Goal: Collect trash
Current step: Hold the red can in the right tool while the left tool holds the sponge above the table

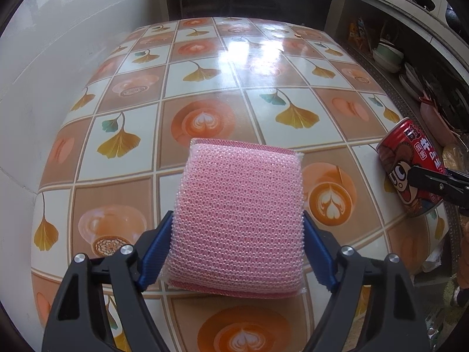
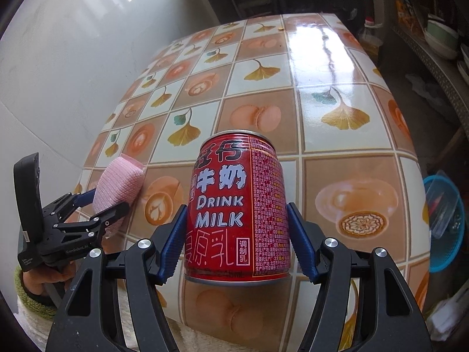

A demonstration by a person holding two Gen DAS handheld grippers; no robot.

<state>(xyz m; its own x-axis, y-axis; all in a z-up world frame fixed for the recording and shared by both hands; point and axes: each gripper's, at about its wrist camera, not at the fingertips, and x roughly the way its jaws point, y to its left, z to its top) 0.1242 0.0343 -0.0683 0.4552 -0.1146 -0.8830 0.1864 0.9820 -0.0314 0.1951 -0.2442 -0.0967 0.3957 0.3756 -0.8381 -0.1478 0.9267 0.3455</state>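
My left gripper (image 1: 238, 223) is shut on a pink mesh sponge (image 1: 240, 214), its blue pads pressing both sides, held just above the patterned table (image 1: 205, 94). The sponge also shows in the right wrist view (image 2: 117, 187) with the left gripper (image 2: 108, 205) around it. My right gripper (image 2: 238, 214) is shut on a red milk can (image 2: 239, 208), upright, held at the table's near edge. The can also shows in the left wrist view (image 1: 410, 170) at the far right, with a right gripper finger (image 1: 436, 183) across it.
A white wall (image 1: 44, 73) runs along the table's left side. Shelves with bowls and plates (image 1: 390, 55) stand to the right. A blue basket (image 2: 445, 223) with a clear container sits low beside the table's right edge. A dark opening lies beyond the far edge.
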